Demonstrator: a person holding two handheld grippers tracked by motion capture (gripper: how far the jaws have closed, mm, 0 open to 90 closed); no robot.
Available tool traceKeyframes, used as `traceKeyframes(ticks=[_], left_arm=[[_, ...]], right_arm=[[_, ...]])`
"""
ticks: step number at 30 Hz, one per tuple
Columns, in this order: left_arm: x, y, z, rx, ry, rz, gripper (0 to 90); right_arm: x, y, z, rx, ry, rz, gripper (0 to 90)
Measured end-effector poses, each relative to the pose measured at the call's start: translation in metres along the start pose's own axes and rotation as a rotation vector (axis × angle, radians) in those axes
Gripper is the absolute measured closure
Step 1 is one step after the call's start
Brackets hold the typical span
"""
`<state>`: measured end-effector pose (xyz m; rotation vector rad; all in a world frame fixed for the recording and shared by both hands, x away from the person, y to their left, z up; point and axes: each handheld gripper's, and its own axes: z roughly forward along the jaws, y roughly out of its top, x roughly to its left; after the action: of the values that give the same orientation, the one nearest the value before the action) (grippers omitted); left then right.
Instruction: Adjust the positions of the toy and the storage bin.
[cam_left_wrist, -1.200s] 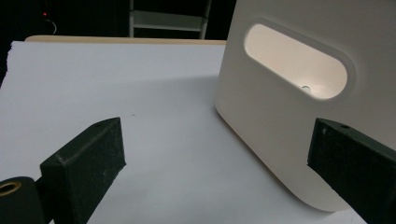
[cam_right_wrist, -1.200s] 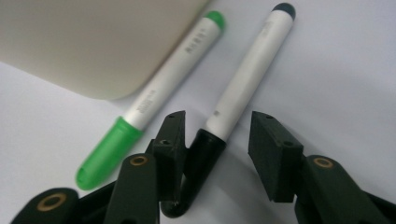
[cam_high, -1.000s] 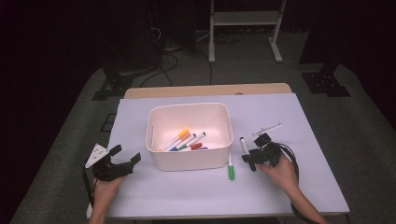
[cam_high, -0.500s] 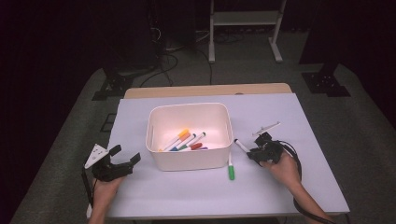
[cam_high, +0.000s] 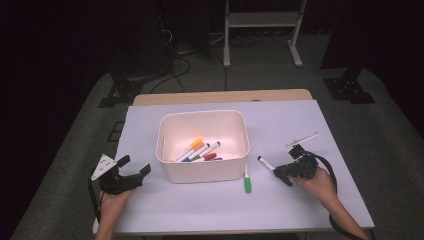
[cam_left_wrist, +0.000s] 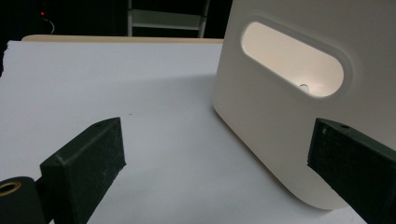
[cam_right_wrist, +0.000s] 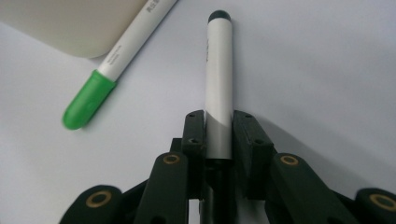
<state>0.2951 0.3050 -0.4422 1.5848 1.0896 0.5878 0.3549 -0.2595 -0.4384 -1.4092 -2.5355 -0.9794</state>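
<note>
Nearest, two hands are holding two grippers over the white table (cam_high: 210, 210). The left gripper (cam_high: 135, 170) is resting with its jaws spread wide apart, empty, just beside the bin (cam_high: 202, 172). The right gripper (cam_high: 280, 175) is clamping one black-tipped marker (cam_right_wrist: 218, 84) between its jaws. One green-capped marker (cam_high: 247, 181) is lying on the table between that gripper and the bin, near the bin's wall. Farther on, about four markers (cam_high: 197, 150) are lying inside the single bin.
</note>
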Motion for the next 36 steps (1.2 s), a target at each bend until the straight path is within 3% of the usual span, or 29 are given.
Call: traceKeyframes(ticks=[5, 10, 11, 15, 23, 32, 36], left_arm=[[0.000, 0.000, 0.000, 0.005, -0.001, 0.004, 2.7], [0.000, 0.000, 0.000, 0.004, -0.001, 0.005, 2.7], [0.000, 0.000, 0.000, 0.003, -0.001, 0.005, 2.7], [0.000, 0.000, 0.000, -0.001, -0.001, 0.004, 2.6], [0.000, 0.000, 0.000, 0.002, 0.000, 0.006, 2.6], [0.000, 0.000, 0.001, 0.005, -0.002, 0.007, 2.7], [0.000, 0.000, 0.001, 0.004, -0.003, 0.007, 2.7]], right_arm=[[-0.005, -0.006, -0.018, -0.011, 0.075, 0.035, 75.3], [-0.005, -0.007, -0.027, -0.001, 0.099, 0.041, 75.8], [-0.005, -0.007, -0.029, 0.017, 0.071, 0.032, 75.9], [-0.007, -0.012, -0.024, 0.030, 0.085, 0.045, 76.0], [-0.013, -0.018, -0.022, 0.005, 0.125, 0.074, 76.1], [-0.014, -0.019, -0.041, -0.038, 0.193, 0.097, 76.1], [-0.006, -0.010, -0.058, -0.052, 0.196, 0.076, 76.1]])
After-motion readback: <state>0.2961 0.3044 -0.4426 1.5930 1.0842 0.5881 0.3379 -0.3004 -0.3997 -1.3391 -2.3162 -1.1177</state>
